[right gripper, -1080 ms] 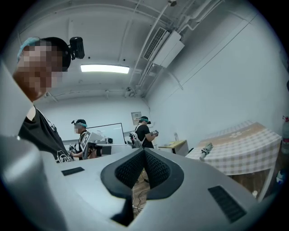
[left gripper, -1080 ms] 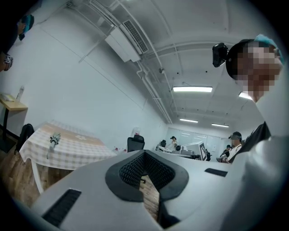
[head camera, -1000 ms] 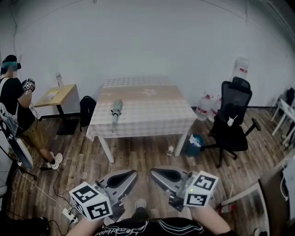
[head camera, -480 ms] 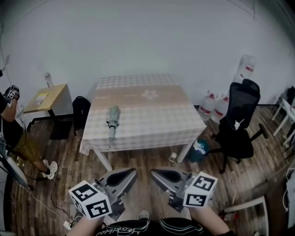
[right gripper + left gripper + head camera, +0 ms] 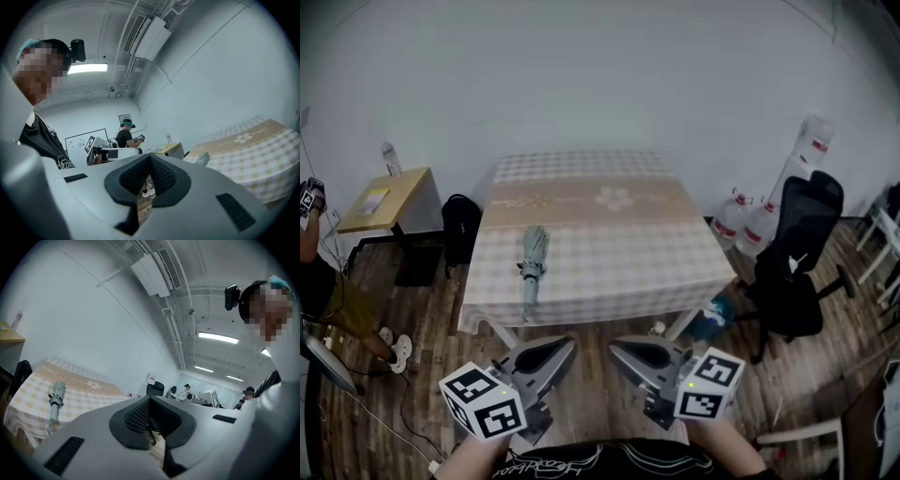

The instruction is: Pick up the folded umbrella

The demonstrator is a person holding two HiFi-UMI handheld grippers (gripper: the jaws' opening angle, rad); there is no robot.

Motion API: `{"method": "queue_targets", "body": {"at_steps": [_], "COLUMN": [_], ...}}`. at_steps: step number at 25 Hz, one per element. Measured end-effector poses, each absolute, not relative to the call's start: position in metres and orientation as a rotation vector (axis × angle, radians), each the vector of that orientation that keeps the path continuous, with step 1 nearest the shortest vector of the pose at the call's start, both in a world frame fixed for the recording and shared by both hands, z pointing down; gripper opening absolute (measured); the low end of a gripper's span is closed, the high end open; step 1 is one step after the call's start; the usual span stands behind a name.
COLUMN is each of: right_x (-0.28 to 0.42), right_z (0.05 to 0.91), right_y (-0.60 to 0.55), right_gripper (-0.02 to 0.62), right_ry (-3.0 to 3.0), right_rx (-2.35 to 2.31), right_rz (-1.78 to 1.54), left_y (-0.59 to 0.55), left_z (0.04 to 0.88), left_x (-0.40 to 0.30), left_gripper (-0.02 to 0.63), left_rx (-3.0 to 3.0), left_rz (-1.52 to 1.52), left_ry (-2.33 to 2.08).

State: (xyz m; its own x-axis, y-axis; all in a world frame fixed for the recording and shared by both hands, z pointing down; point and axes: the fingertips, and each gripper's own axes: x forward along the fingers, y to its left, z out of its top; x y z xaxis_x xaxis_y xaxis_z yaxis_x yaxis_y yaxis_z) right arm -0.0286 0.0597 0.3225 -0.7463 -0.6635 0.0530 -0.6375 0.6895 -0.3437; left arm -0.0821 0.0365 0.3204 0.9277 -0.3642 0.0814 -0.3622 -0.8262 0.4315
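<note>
The folded umbrella, pale grey-green, lies on the left part of a table with a checked cloth, handle end toward me. My left gripper and right gripper are held side by side low in the head view, short of the table's near edge and well apart from the umbrella. Both are shut with nothing between the jaws. In the left gripper view the umbrella shows at the left beyond the shut left gripper. In the right gripper view the umbrella shows at the right beyond the right gripper.
A black office chair and water jugs stand right of the table, with a teal bin by the table leg. At the left are a small wooden side table, a black backpack and a person.
I have come closer to the table: it and the umbrella look larger and nearer. Both grippers keep their places low in the head view, still shut. The person at the left has slid toward the frame edge.
</note>
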Motion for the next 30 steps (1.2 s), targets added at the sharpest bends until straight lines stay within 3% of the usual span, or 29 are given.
{"method": "queue_targets", "body": {"at_steps": [30], "right_x": [0.032], "right_z": [0.341], "right_y": [-0.198], "right_gripper": [0.009], "right_ry": [2.929], "right_rx": [-0.823], "right_rz": [-0.631], "left_y": [-0.207], "left_z": [0.354], "left_x": [-0.029], "left_gripper": [-0.005], "left_rx": [2.493], "left_rz": [0.022], "left_ry": [-0.820]}}
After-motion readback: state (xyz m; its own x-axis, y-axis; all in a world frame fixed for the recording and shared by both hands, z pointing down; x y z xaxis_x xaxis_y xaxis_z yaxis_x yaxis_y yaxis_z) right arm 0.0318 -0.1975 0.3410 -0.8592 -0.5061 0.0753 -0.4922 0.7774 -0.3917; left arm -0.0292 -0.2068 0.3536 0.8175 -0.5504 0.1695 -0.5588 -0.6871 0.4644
